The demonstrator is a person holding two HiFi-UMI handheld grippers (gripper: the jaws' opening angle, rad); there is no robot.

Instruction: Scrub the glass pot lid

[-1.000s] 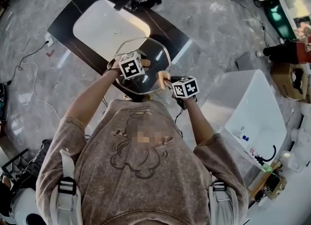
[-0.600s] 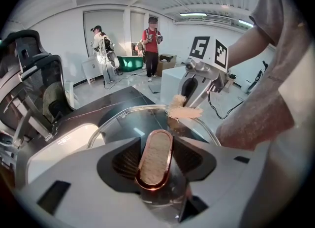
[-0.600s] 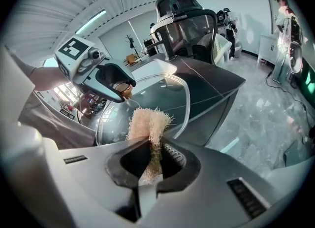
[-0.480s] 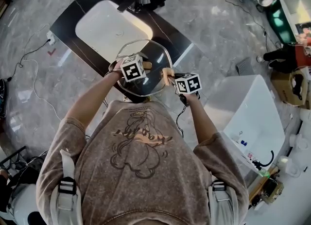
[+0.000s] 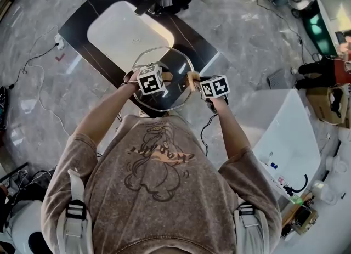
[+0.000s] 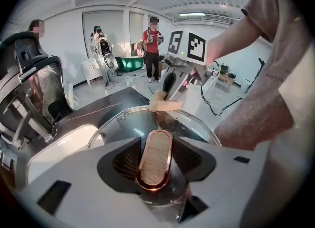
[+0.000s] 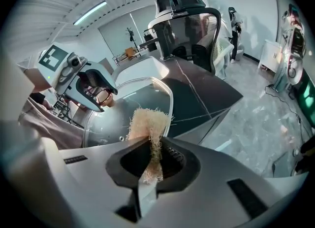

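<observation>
The glass pot lid [image 5: 174,63] hangs tilted over the dark counter [image 5: 77,25], beside the white basin [image 5: 123,30]. My left gripper [image 5: 163,76] is shut on the lid's handle [image 6: 155,159], a copper-rimmed oval knob held between its jaws. The lid's glass [image 6: 129,124] spreads out beyond it. My right gripper [image 5: 196,81] is shut on a tan fibrous scrub pad [image 7: 146,123]. In the left gripper view the scrub pad [image 6: 165,105] rests against the lid's far rim. In the right gripper view the lid [image 7: 129,108] lies just past the pad, and the left gripper [image 7: 101,95] is at its centre.
A black office chair [image 7: 189,25] stands behind the counter. Several people [image 6: 153,47] stand far back in the room. A white cabinet [image 5: 285,132] is at my right, with cables [image 5: 33,77] on the marble floor at my left.
The right gripper has slid the scrub pad across the glass towards the lid's right rim. The left gripper has kept the lid still.
</observation>
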